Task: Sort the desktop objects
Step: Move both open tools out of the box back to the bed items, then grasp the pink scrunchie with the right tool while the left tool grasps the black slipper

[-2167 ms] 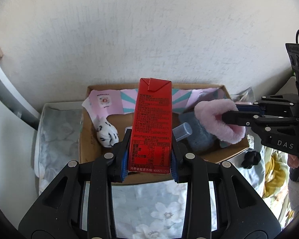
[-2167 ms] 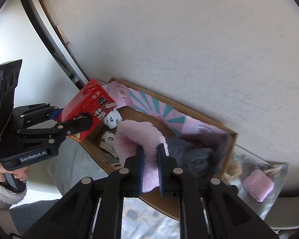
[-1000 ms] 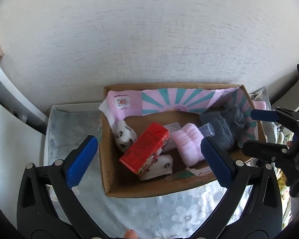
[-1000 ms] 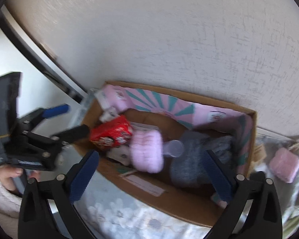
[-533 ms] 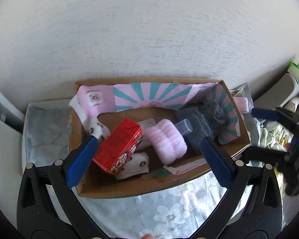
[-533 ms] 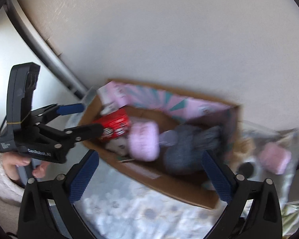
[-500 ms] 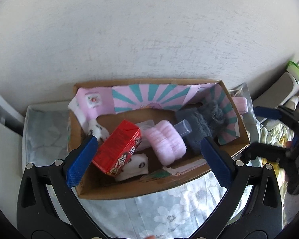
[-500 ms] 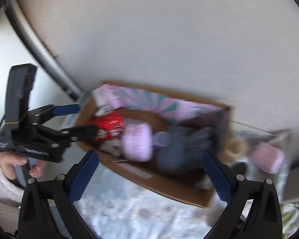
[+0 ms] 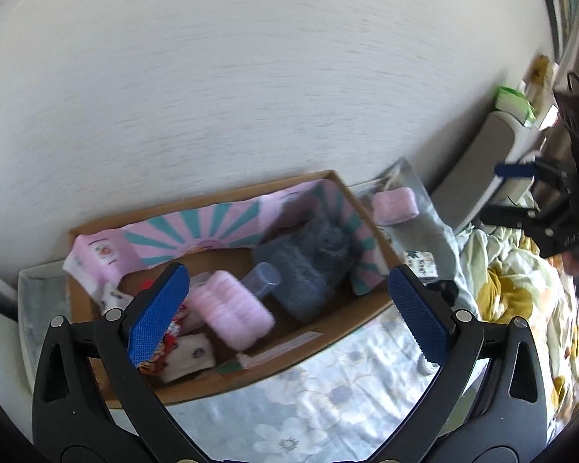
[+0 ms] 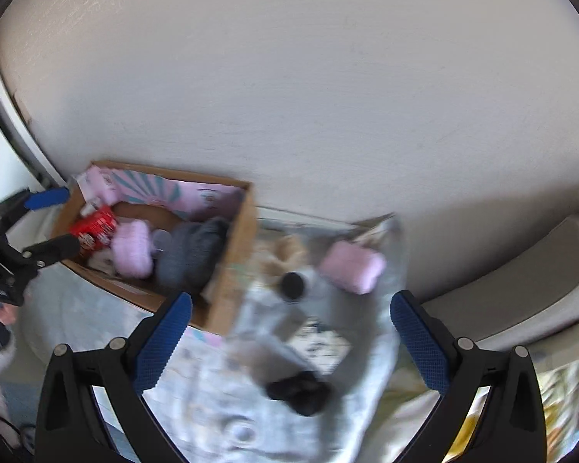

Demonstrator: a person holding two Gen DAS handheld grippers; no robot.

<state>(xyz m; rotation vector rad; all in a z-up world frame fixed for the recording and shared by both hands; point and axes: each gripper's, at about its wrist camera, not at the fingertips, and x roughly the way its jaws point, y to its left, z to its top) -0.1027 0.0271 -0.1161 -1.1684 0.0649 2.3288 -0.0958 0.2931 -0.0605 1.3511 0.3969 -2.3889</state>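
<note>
left claw [image 9: 289, 318]: spread wide, empty
right claw [image 10: 287, 341]: spread wide, empty
risk: blurred swing may knock the black lump [image 10: 299, 391], lower centre

- A floral-covered surface [image 10: 227, 416] was seen.
- A cardboard box [image 10: 227, 289] lay at ten o'clock.
- A pink pad [image 10: 353, 266] lay at one o'clock.
</note>
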